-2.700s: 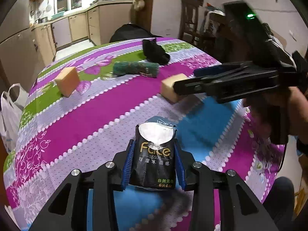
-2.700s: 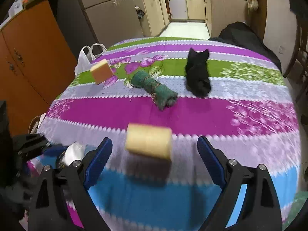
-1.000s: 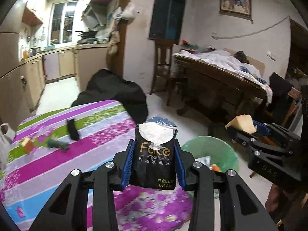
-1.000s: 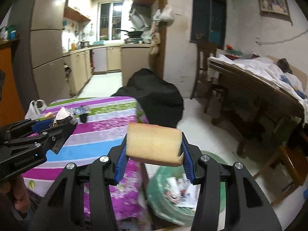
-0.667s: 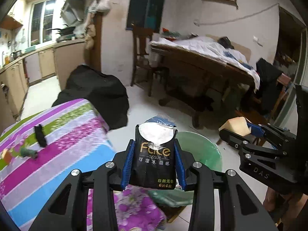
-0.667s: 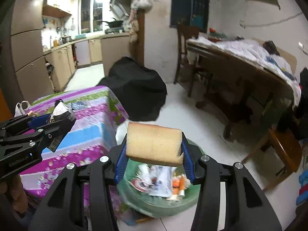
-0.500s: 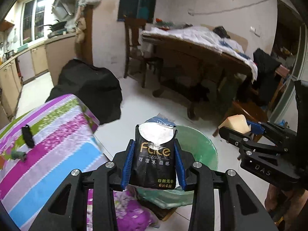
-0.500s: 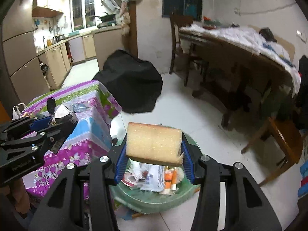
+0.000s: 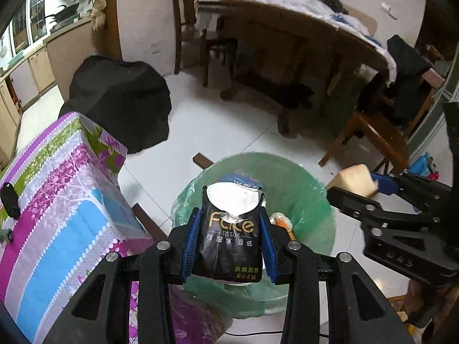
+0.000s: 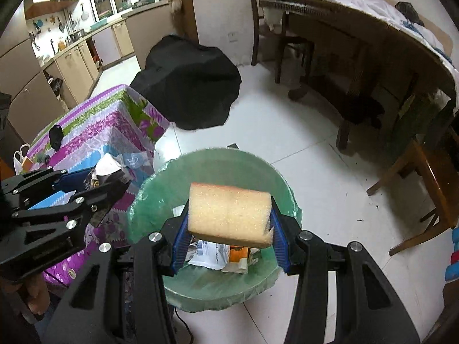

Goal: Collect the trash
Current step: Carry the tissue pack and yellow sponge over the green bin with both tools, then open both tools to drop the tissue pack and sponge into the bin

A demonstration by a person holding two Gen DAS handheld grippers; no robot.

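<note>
Trash bin [image 10: 288, 197] contents largely hidden behind sponge [image 10: 229, 210] and tissue pack [image 9: 229, 238], small tabletop items at left edge [image 9: 10, 199] indistinct, packet print illegible.

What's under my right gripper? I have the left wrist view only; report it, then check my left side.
Observer: The right wrist view shows the right gripper clamping the sponge directly above the opening of the green-lined bin.
Operator: Tell me what's in there.
Observer: Below the sponge lie white paper and an orange carton.
Operator: Now place my left gripper.
Observer: From that view, the left gripper with the tissue pack appears beside the bin's left rim, above the tablecloth edge, not clearly over the opening.
</note>
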